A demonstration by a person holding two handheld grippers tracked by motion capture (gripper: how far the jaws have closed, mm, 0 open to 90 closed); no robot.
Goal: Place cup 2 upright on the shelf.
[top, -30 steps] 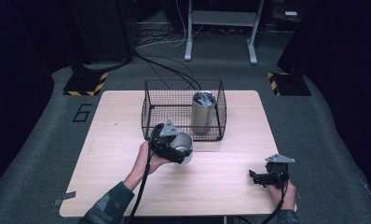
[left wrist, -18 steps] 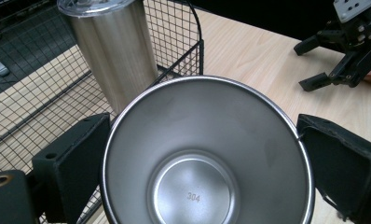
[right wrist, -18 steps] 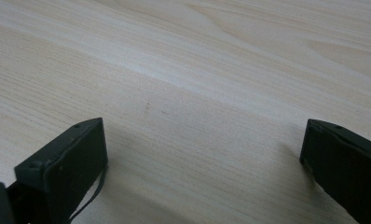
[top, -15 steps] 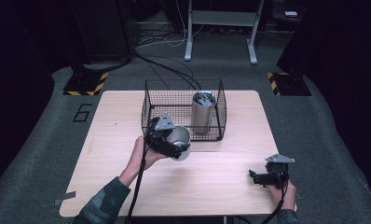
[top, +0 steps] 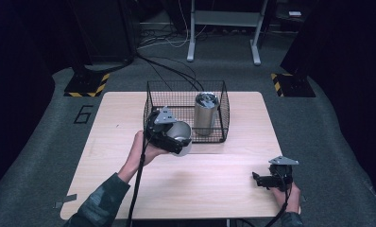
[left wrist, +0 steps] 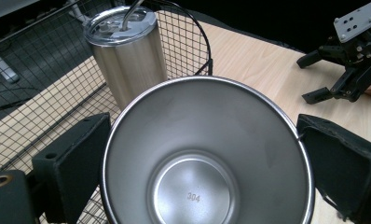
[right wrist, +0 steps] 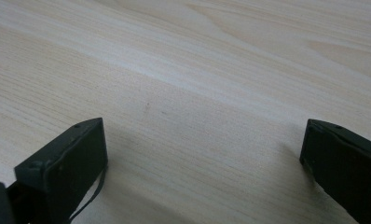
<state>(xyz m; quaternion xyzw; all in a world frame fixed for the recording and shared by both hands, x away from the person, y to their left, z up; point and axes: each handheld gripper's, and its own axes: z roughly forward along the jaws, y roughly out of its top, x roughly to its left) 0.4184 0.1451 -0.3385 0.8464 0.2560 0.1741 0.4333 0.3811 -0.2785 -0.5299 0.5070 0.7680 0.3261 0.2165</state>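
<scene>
Carrying: left hand-held gripper [top: 169, 137] grips steel cup [left wrist: 206, 154] beside wire basket [top: 154, 92].
Next: lift over near wall.
Right hand-held gripper [top: 271, 179]: open, idle.

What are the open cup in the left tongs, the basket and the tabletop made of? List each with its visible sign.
Open cup: looks like stainless steel with a brushed, satin grey inside; "304" is stamped on its bottom.
Basket: thin black wire mesh, probably coated metal, with an open grid you see through.
Tabletop: pale wood or wood-look laminate with visible grain lines; which one is unclear.
</scene>
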